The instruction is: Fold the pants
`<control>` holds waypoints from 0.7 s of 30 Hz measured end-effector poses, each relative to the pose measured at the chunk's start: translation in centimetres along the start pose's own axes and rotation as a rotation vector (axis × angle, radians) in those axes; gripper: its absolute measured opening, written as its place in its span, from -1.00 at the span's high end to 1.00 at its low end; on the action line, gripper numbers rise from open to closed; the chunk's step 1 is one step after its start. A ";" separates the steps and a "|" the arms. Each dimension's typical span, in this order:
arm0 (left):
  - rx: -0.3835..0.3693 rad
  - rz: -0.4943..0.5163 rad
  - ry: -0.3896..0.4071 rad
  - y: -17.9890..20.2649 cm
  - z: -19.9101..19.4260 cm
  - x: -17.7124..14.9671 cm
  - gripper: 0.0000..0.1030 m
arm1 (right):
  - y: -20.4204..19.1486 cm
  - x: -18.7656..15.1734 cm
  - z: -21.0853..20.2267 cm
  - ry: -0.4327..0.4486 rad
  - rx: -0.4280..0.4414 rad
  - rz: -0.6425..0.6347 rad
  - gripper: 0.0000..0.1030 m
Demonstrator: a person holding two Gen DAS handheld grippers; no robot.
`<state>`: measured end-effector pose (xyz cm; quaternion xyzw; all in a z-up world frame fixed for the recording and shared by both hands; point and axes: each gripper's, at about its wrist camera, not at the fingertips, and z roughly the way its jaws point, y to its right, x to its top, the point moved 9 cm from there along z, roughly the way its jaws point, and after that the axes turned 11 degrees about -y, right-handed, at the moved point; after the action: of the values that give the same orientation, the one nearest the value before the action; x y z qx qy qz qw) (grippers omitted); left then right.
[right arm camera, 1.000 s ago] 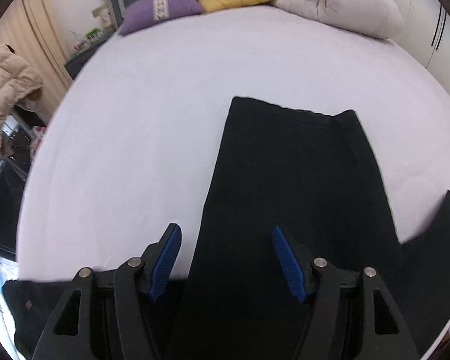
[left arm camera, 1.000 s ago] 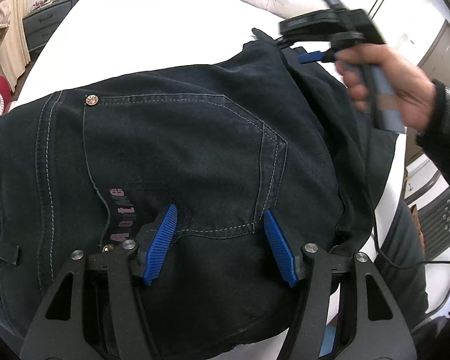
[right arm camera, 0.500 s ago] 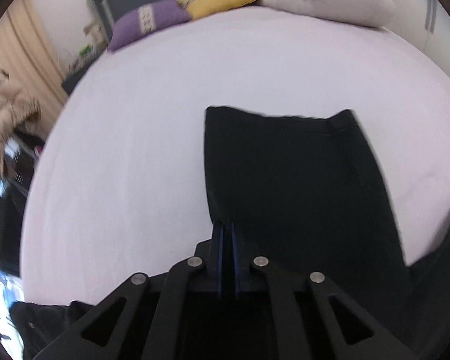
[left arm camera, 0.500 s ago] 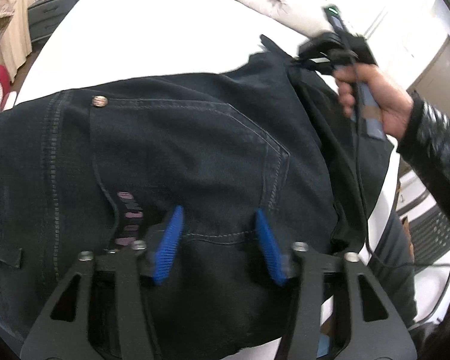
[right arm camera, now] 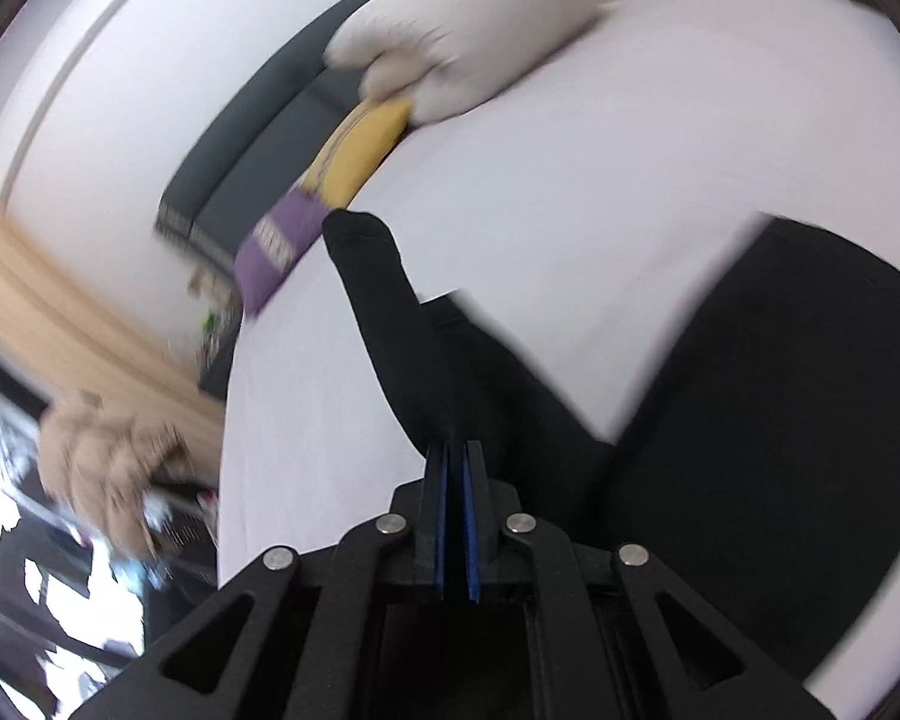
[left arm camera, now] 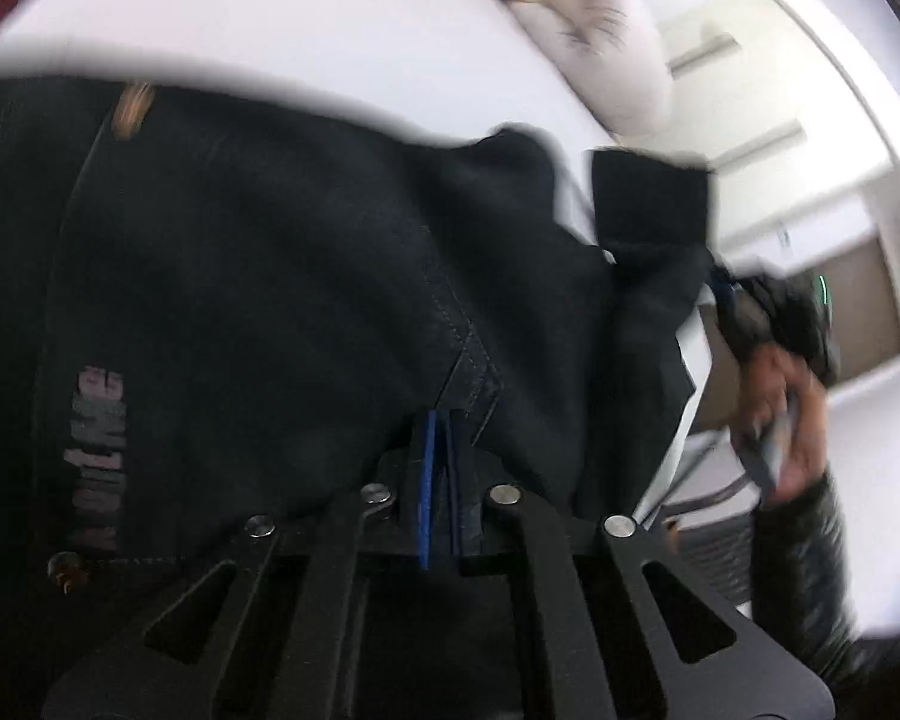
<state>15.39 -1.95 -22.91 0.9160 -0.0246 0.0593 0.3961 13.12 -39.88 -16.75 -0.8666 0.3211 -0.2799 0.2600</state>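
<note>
Both frames are motion-blurred. Left gripper [left arm camera: 441, 420] and right gripper [right arm camera: 455, 456] each clamp pants [left arm camera: 258, 276] fabric; the pinched fabric is hidden between the pads.

My left gripper [left arm camera: 441, 420] has just clamped on denim; my right gripper [right arm camera: 455, 456] pinches cloth, tilted downward.

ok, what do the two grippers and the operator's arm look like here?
Both grippers are black, with cut-out triangular linkage arms, silver rivets and blue ribbed pads on the fingers: left gripper, right gripper. Seen from the left wrist, the right one carries a green light. The person's sleeve is black and glossy, leather-like.
</note>
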 end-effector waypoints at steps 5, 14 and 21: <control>0.025 -0.005 -0.013 -0.7 -0.5 0.3 1.00 | 9.3 -1.6 -3.9 0.073 0.024 0.206 0.90; 0.061 -0.014 -0.015 -0.5 -1.4 1.3 1.00 | 16.8 -3.5 -5.7 0.087 0.136 0.402 0.33; 0.094 -0.013 -0.025 1.3 1.7 -0.6 0.99 | 11.9 1.3 -2.0 -0.038 0.212 0.345 -0.25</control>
<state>14.84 -4.09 -23.14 0.9344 -0.0205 0.0463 0.3526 7.82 -49.16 -22.43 -0.7716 0.4286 -0.2468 0.4000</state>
